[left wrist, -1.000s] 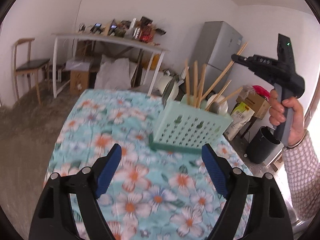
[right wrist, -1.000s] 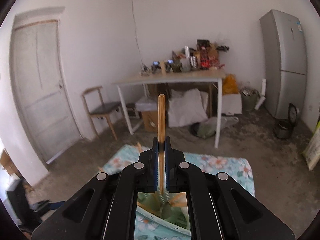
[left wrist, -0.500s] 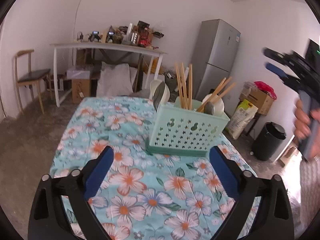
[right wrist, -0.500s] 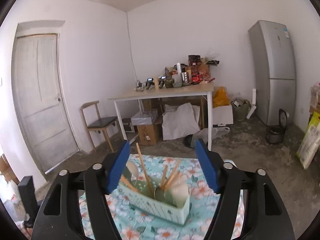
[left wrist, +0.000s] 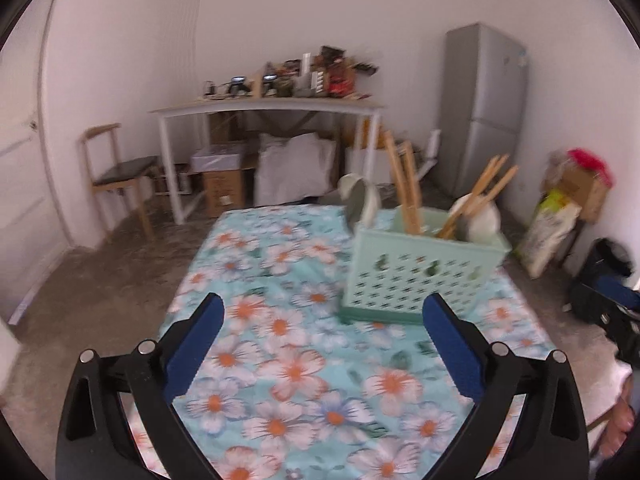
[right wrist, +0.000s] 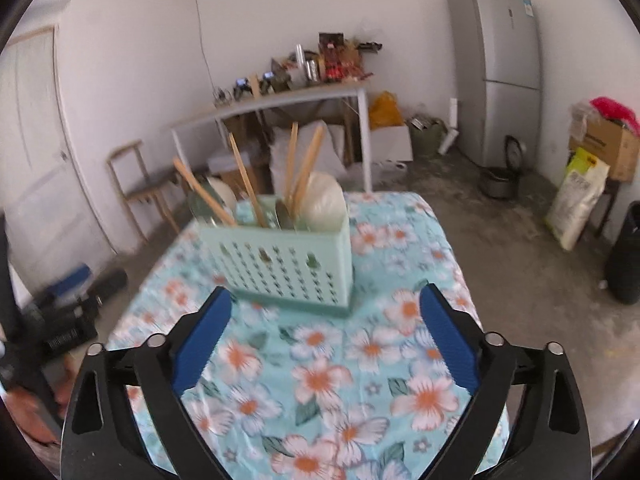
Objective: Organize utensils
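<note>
A pale green perforated utensil holder stands on the floral tablecloth; it also shows in the right wrist view. Several wooden chopsticks and spoons stand in it, with chopsticks and a white spoon seen from the other side. My left gripper is open and empty, in front of the holder and to its left. My right gripper is open and empty, in front of the holder.
A white table with clutter, a wooden chair and a grey fridge stand against the back wall. Boxes and bags sit at the right. A black bin stands on the floor.
My right gripper held a chopstick above the holder, opened and let it go, then pulled back and down. Both grippers have drawn back from the holder.
</note>
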{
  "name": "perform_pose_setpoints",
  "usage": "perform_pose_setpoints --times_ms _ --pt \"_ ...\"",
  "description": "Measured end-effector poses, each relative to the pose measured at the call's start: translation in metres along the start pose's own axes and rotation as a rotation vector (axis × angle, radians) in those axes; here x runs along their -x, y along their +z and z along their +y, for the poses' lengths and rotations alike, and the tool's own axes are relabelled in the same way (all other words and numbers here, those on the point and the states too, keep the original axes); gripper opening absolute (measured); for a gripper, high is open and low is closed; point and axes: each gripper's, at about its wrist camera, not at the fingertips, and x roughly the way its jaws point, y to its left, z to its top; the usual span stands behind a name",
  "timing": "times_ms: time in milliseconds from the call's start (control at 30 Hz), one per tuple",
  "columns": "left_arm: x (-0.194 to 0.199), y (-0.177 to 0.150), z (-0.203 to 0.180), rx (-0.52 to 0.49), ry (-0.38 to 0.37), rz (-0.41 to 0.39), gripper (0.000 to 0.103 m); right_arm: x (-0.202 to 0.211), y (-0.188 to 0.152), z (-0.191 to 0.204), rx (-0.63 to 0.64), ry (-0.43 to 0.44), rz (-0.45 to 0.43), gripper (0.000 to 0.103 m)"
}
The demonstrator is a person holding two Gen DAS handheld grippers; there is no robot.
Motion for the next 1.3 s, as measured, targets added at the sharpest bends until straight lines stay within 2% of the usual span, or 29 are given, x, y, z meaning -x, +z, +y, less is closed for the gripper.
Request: perform_pose_setpoints --times_ms 133,267,433,567,967,1300 --pt "0.0 -0.001 -0.005 -0.032 0.064 0.0 0.097 -0.006 -0.006 0.011 0.052 -0.073 0.013 0.095" --pt "-0.001 0.001 -0.003 0.006 0.111 0.017 0.097 -0.004 -0.012 0.014 0.062 -0.106 0.008 0.095" --pt "-0.003 0.003 0.001 0.024 0.166 0.044 0.097 -0.006 -0.012 0.013 0.056 -0.114 -0.001 0.095" --pt "-0.011 0.004 0.004 0.024 0.207 0.101 0.097 -0.009 -0.012 0.011 0.034 -0.115 0.017 0.095" --pt "-0.016 0.002 0.015 0.077 0.279 0.124 0.097 -0.011 -0.012 0.006 0.001 -0.152 0.018 0.095" --pt "-0.015 0.003 0.017 0.094 0.297 0.117 0.097 -0.01 -0.014 -0.006 -0.059 -0.207 0.01 0.095"
